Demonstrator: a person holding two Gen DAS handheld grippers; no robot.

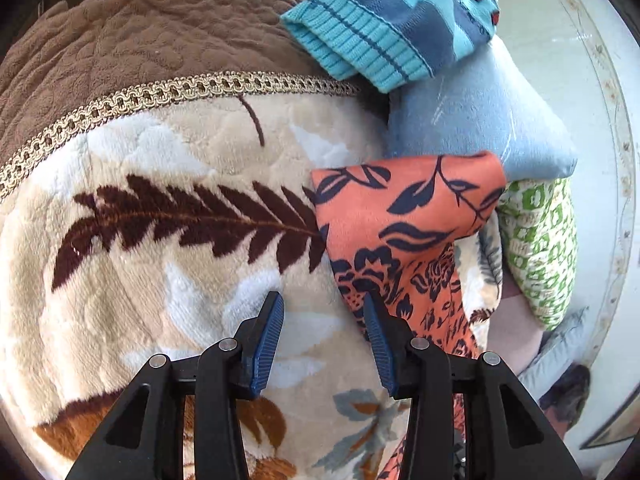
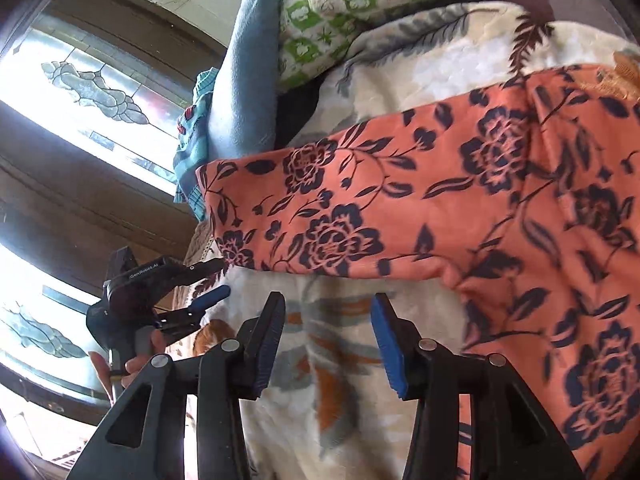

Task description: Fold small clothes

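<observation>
1. My left gripper and right gripper both stand released, fingers apart over bare blanket, grasping nothing.
2. The orange floral garment lies on the blanket, seemingly folded once; further folds probably remain.

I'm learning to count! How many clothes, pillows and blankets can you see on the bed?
Clothes: 2, the orange flowered cloth and the striped blue knit.
Pillows: 2, the blue pillow and the green patterned pillow.
Blankets: 2, the cream leafy blanket and the brown blanket.
Total: 6
</observation>
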